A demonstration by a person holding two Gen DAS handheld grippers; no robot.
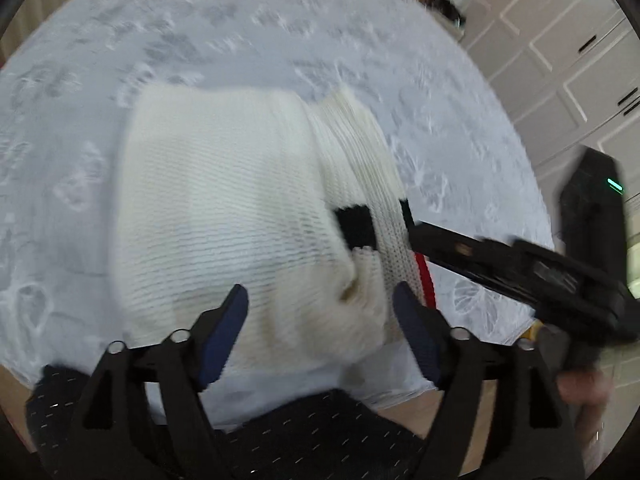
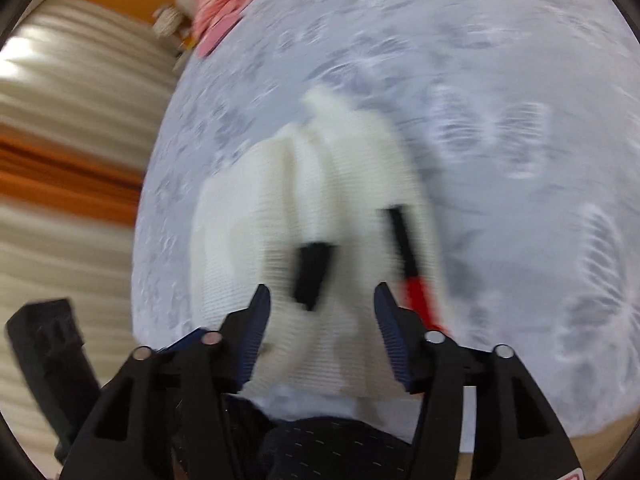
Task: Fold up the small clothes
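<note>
A small cream knit garment [image 1: 240, 216] with black and red trim lies folded on the pale lace tablecloth [image 1: 240, 32], near its front edge. It also shows in the right wrist view [image 2: 320, 200]. My left gripper [image 1: 320, 300] is open just above the garment's near edge, holding nothing. My right gripper [image 2: 320, 296] is open over the near end, by the black patch [image 2: 312, 276]. In the left wrist view the right gripper's body [image 1: 520, 268] reaches in from the right and its tips are hidden at the garment's red-trimmed edge [image 1: 428, 280].
Pink folded cloth [image 2: 224, 4] lies at the far side of the table. White cabinets [image 1: 560, 60] stand to the right. A striped cream and orange curtain [image 2: 72, 160] is to the left. Dark dotted fabric [image 1: 304, 432] is below the grippers.
</note>
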